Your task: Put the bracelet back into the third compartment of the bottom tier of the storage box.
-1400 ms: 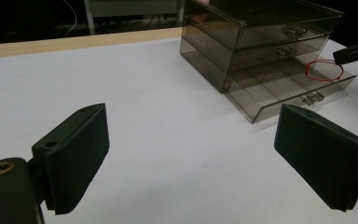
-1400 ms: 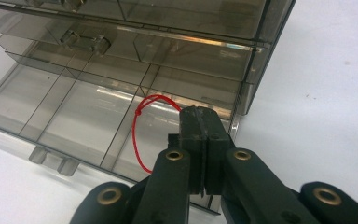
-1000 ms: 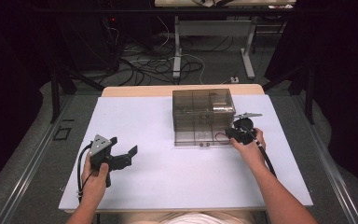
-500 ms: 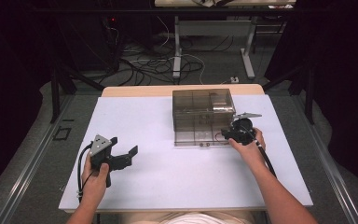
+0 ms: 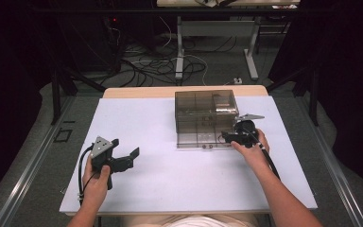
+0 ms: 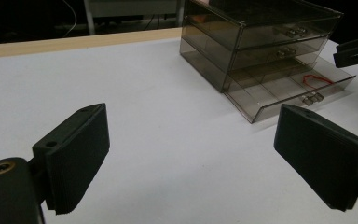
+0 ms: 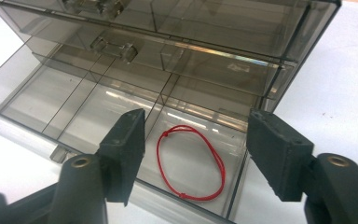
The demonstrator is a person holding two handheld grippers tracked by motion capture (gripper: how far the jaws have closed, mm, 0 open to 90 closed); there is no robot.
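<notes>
A smoky clear drawer box (image 5: 205,113) stands at the table's back right, its bottom drawer (image 7: 74,107) pulled out. A red string loop (image 7: 159,151) lies flat in that drawer's right-hand compartment, also seen from the left gripper view (image 6: 313,79). My right gripper (image 7: 200,149) hovers just over the loop (image 5: 227,137). Its jaws have just been opening, and they stand apart with the pads clear of the string. My left gripper (image 5: 125,151) is held low over the table's left side, jaws wide apart and empty (image 6: 200,158).
The white tabletop (image 5: 170,175) is bare between the hands. The box's two upper drawers (image 6: 279,44) are closed. Cables and table legs (image 5: 179,61) lie on the floor beyond the far edge.
The right gripper's jaws look a little wider over the open drawer. Both hands have kept their places.
</notes>
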